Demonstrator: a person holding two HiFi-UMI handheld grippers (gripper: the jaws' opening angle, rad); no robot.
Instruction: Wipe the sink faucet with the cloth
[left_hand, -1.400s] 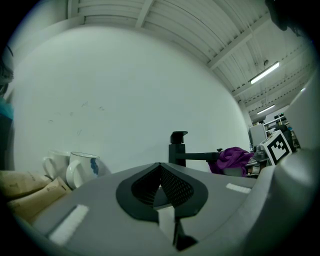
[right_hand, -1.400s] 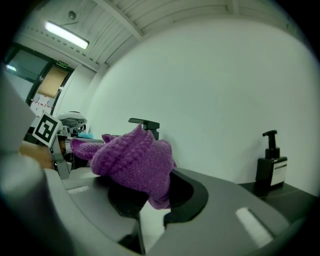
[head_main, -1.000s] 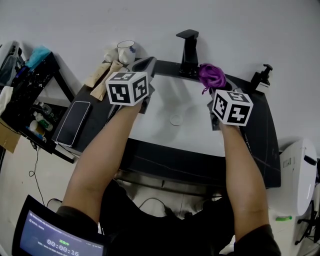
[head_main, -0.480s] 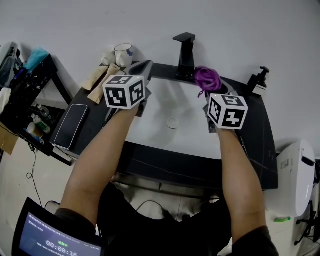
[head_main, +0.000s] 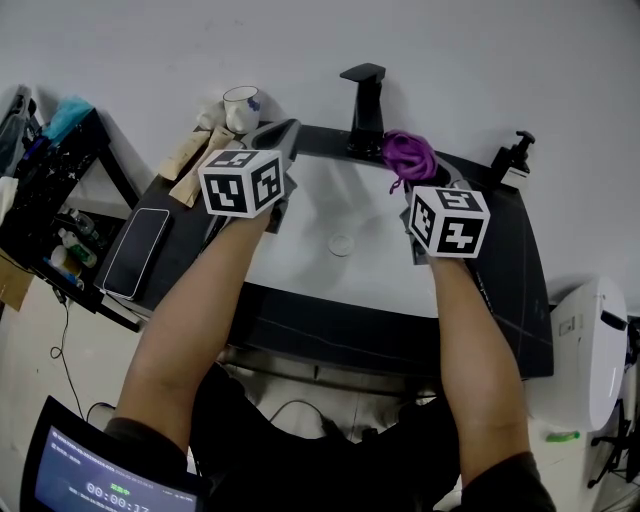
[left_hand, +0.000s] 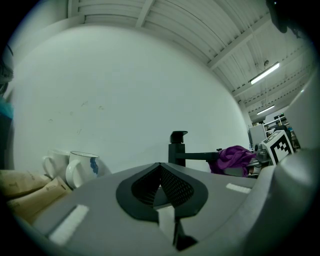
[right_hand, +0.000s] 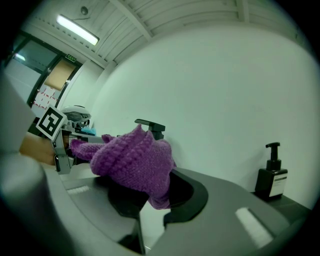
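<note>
A black faucet stands at the back rim of the white sink. My right gripper is shut on a purple knitted cloth, held just right of the faucet's base. In the right gripper view the cloth bulges from the jaws and hides most of the faucet behind it. My left gripper hovers over the sink's back left corner, shut with nothing in it. From the left gripper view the faucet shows ahead, with the cloth beside its spout.
A black soap dispenser stands at the counter's back right. A white mug and beige packets sit at the back left. A phone lies on the dark counter's left side. A cluttered shelf is further left.
Both grippers have moved a little toward the wall and faucet. The cloth in the right gripper now sits closer to the faucet's base.
</note>
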